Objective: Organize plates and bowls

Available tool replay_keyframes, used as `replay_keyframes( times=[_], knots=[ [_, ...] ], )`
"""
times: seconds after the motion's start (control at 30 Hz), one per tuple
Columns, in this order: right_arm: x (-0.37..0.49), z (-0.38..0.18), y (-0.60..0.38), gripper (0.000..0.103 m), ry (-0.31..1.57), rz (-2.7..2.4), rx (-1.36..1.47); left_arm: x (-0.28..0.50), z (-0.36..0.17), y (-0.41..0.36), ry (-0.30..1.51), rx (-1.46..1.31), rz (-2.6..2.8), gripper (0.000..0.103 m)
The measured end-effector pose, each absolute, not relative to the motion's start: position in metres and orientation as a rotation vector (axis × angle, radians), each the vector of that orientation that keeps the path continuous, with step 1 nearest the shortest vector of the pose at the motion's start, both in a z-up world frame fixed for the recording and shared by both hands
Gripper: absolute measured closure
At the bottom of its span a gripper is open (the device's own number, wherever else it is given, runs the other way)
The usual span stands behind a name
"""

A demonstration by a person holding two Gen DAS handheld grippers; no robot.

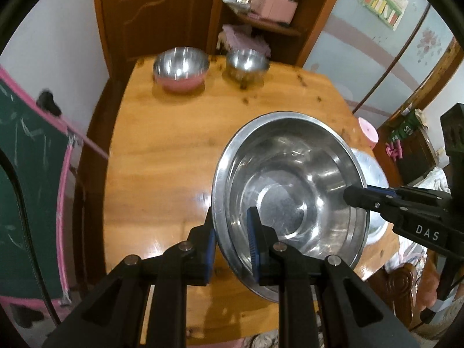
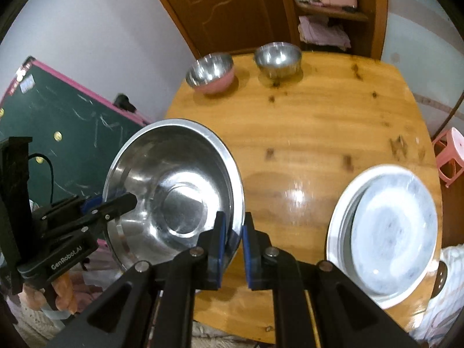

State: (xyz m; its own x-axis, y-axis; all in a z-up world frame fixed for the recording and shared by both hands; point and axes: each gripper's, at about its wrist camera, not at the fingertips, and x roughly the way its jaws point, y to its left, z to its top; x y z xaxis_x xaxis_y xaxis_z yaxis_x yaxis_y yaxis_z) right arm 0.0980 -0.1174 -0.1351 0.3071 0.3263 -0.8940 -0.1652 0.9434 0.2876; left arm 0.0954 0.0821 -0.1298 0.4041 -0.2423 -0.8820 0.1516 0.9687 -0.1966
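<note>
Basin: I have the large steel basin [image 1: 290,191] held tilted above the worktop [image 1: 162,156].
Left tool [image 1: 232,249]: clamped on near rim.
Right tool [image 2: 233,246]: clamped on opposite rim.
Handling: I judge it light, rigid, slippery; grip the rim only.

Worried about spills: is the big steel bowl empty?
Empty: the big steel bowl shows a bare shiny bottom, held by both grippers.
</note>
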Motion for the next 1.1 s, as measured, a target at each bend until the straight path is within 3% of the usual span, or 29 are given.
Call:
replay_keyframes(
  times=[0.4, 1.1],
  knots=[
    [0.076, -0.219, -0.11, 0.092, 1.365, 0.302, 0.199, 0.07, -0.206, 0.088, 1.196, -0.154, -0.195, 0.087],
    [0.079, -0.237, -0.098, 0.09, 1.348, 0.27, 0.152, 0.083, -0.235, 0.098, 1.224, -0.258, -0.164, 0.083]
  ],
)
